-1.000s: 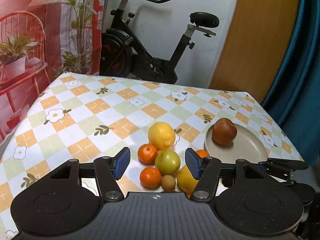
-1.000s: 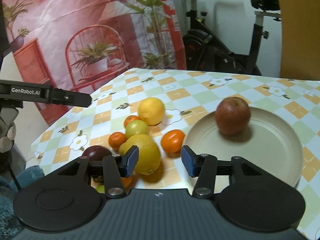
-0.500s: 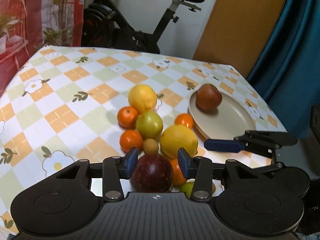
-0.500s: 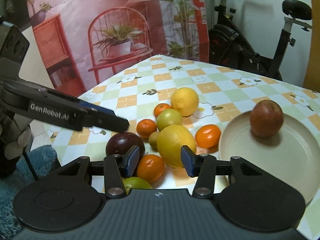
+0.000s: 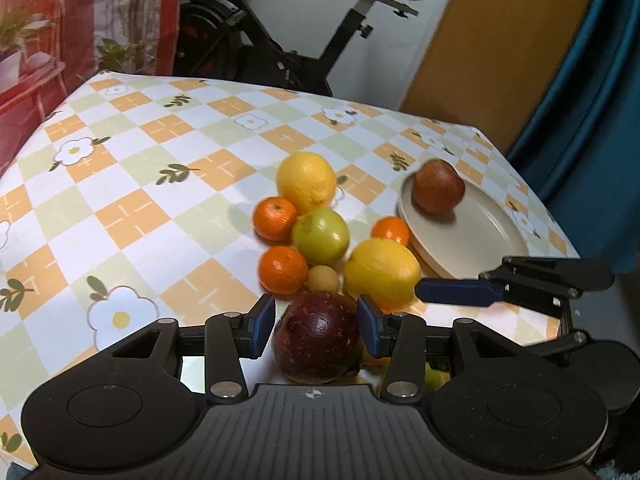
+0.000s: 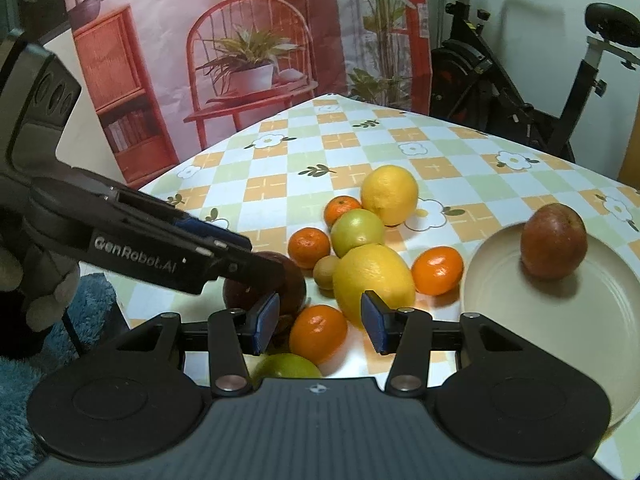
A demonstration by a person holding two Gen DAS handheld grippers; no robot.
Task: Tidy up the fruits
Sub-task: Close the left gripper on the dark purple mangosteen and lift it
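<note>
- Your left gripper (image 5: 316, 330) brackets the dark purple fruit (image 5: 318, 340) on the surface (image 5: 132, 184), pads not visibly clamped; it could roll away.
- The plate (image 5: 472, 240) at 2 o'clock holds one red apple (image 5: 438, 186).
- The big lemon (image 5: 380, 270) crowds that path (small oranges too).
- Your right gripper (image 6: 316, 322) is released over an orange (image 6: 318, 332).

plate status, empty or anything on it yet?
Not empty. One red apple sits on the beige plate, near its far rim; both views show it. The other fruit lies on the tablecloth beside the plate.
</note>
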